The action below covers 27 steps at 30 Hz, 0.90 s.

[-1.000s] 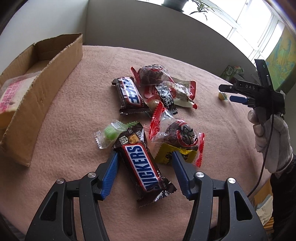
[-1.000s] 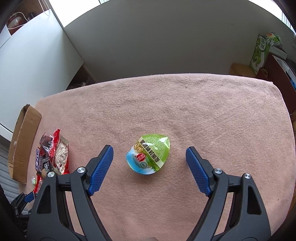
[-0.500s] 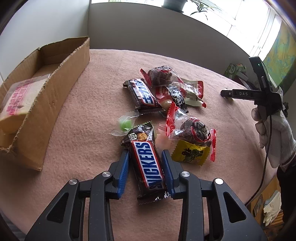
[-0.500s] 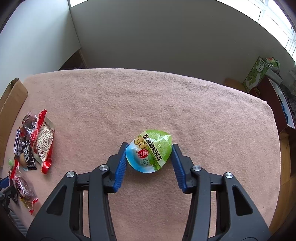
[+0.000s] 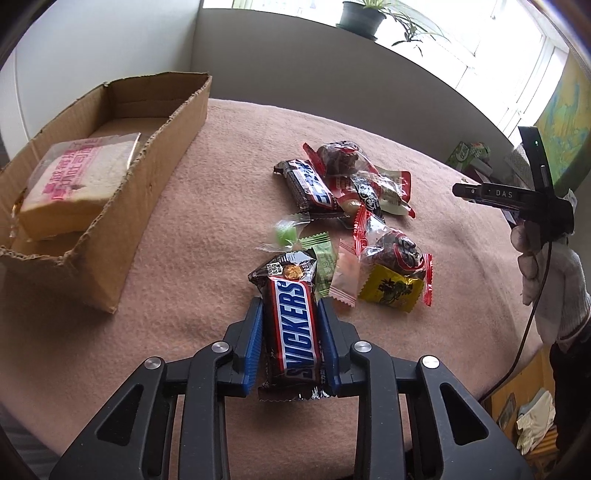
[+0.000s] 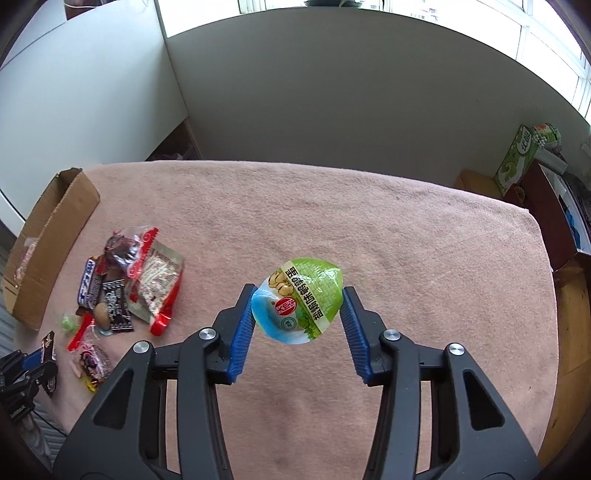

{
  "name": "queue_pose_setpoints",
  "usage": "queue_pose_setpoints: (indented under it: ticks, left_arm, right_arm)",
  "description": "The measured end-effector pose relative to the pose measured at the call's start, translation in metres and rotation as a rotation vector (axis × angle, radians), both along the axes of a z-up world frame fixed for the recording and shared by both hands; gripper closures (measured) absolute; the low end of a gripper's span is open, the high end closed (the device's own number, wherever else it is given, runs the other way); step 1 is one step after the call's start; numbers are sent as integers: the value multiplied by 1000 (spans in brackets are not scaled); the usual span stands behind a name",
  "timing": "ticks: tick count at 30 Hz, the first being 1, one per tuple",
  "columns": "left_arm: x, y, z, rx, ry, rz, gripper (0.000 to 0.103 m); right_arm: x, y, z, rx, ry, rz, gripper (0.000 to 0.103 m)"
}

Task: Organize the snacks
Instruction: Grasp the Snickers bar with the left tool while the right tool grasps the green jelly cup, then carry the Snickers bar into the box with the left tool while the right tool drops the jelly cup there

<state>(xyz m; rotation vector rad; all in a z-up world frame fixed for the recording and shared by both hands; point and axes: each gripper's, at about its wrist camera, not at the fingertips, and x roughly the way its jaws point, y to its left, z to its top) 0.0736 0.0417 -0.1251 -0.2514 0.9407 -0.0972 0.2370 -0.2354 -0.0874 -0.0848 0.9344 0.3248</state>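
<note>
Now the left gripper point(image 5: 290, 325), its jaws just closing, clamps the Snickers bar point(image 5: 291, 325) ahead of the cardboard box point(image 5: 147, 162), while the right gripper point(image 6: 297, 314) pinches a green jelly cup point(image 6: 299, 299) clear of the pink cloth point(image 6: 406, 236).

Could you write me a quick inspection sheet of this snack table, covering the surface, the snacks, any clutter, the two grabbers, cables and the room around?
Surface: pink cloth over the table.
Job's things: cardboard box holding a wrapped bread slice; loose pile of sweets on the cloth.
Clutter: nothing seen on the cloth besides snacks.
Grippers: left gripper has just closed its jaws on the Snickers bar; right gripper has closed on the green jelly cup.
Cables: black cable hangs below the gloved hand.
Surroundings: white walls, window plant, green carton.
</note>
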Motion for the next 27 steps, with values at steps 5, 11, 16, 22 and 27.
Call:
queue_pose_setpoints:
  ticks: [5, 11, 16, 22, 27]
  left_arm:
    - [-13, 13, 19, -10, -50, 16, 76]
    - [-27, 39, 46, -5, -122, 54, 76]
    - [-34, 68, 63, 17, -175, 106, 76]
    - [-35, 101, 71, 47, -203, 169, 76]
    - [-30, 119, 69, 58, -203, 193, 76]
  right_arm:
    - [-17, 34, 29, 21, -48, 81, 56]
    - [-33, 90, 54, 48, -83, 189, 55]
    - [-37, 141, 70, 71, -100, 271, 55]
    - [-32, 210, 80, 74, -120, 356, 55]
    - [-21, 260, 77, 84, -111, 403, 55]
